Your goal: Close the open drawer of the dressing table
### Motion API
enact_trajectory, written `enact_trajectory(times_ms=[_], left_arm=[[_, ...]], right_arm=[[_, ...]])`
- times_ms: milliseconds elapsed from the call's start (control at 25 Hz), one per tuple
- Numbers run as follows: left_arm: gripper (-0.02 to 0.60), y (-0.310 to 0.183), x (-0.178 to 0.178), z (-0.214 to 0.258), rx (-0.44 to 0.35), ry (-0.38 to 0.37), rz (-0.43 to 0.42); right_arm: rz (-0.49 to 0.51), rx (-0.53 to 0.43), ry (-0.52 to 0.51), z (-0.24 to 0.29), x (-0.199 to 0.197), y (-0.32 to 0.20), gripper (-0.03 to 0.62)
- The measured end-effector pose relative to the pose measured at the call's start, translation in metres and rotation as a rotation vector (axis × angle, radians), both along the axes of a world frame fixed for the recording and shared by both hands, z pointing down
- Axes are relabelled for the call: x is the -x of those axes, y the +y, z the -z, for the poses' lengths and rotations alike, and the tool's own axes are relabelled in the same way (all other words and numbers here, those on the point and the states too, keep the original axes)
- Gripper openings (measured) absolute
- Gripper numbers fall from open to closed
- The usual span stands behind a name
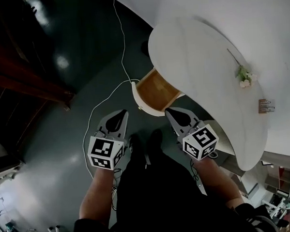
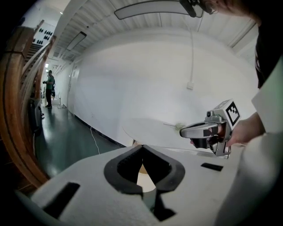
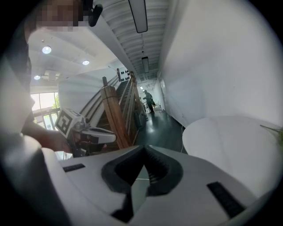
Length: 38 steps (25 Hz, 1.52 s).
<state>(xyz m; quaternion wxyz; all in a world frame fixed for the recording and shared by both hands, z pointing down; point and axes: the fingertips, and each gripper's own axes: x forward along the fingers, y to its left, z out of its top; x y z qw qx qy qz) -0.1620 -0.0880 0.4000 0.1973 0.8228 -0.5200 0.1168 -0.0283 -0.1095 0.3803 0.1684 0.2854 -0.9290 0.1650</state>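
Open drawer (image 1: 156, 90) with wooden inside, standing out from the white bench (image 1: 205, 56) toward 7 o'clock, left gripper (image 1: 121, 114) near its 8 o'clock, right gripper (image 1: 172, 112) just beside its front at 5 o'clock, both jaws pressed together, holding nothing.

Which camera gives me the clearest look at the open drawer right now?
The head view: the drawer juts from under the white tabletop, wooden inside exposed. The left gripper view catches only a sliver beyond its jaws; the right gripper view shows tabletop only.
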Motion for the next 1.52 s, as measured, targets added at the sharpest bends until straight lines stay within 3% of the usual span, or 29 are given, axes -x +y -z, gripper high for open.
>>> enact_trajectory(times_ms=[200,480,720,1040,1240,1520], left_arm=[[0.009,-0.006,-0.003,-0.035,0.039,-0.022,-0.071],[0.009,-0.008,-0.019,-0.095,0.128,0.001,-0.068],[0.009,-0.017,-0.034,-0.145,0.151,0.039,-0.092],[0.055,-0.022,-0.043,-0.214,0.210,0.005,-0.106],[0.126,-0.031,-0.051,-0.245,0.197,0.015,-0.141],[0.155,-0.042,-0.063,-0.281,0.208,-0.031,-0.169]], right_arm=[[-0.037,0.023,-0.014,-0.021,0.010,0.003,0.005],[0.044,0.056,0.039,-0.062,0.006,0.014,0.005],[0.019,0.079,0.018,-0.100,0.008,0.002,0.005],[0.038,0.096,0.012,-0.135,-0.001,0.008,0.006],[0.028,0.103,0.029,-0.154,-0.010,0.014,0.006],[-0.033,0.122,0.007,-0.171,-0.035,0.008,0.005]])
